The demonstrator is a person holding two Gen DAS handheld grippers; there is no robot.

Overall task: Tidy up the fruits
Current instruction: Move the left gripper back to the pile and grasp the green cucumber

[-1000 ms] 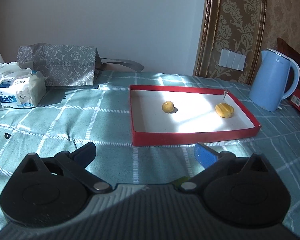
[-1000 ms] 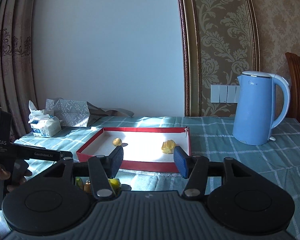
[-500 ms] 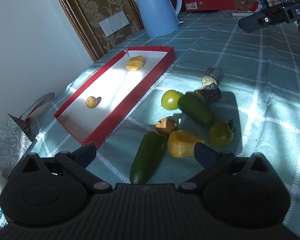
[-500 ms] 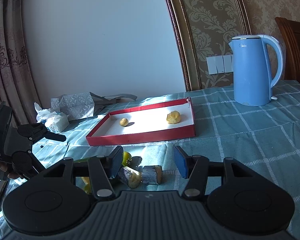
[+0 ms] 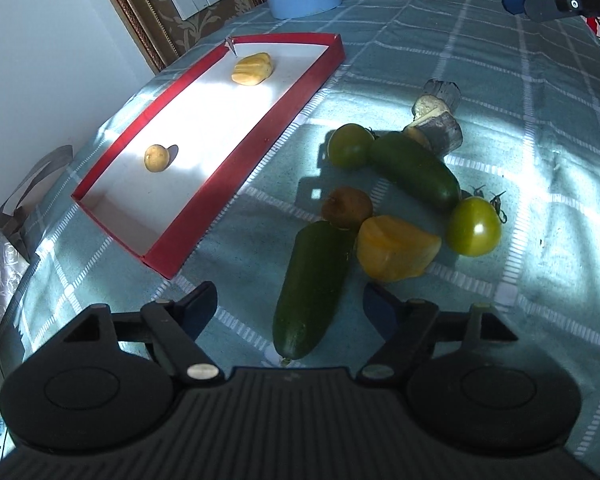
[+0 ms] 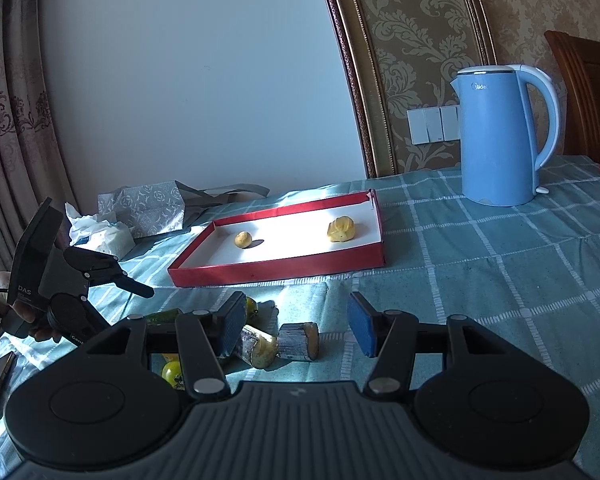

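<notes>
Produce now fills our left wrist view more closely than half a second ago: the left gripper [image 5: 288,304] has dropped nearer the pile, so the near cucumber [image 5: 312,288] lies between its released jaws, tip almost at the camera, untouched as far as we can tell. A full second ago this view faced only the red tray [image 5: 320,64] head-on. Beside the near cucumber sit a yellow pepper piece [image 5: 396,248] and a brown kiwi [image 5: 346,207]; farther off lie a second cucumber [image 5: 414,170], two green tomatoes [image 5: 474,226] [image 5: 350,146] and two cut stubs with grey skin [image 5: 436,118]. Inside the tray rest a small round yellow fruit [image 5: 157,157] and a lumpy yellow piece [image 5: 253,69]. All of it sits on the checked teal surface [image 5: 540,120]. Our right wrist view has hardly changed; the right gripper [image 6: 296,324] hangs with jaws spread and empty, the stubs just below them. Only this view shows the whole blue kettle [image 6: 500,136], the tissue pack [image 6: 104,236], the patterned bag [image 6: 144,208] and the left gripper from outside, while most of the pile stays hidden behind the right gripper's body.
</notes>
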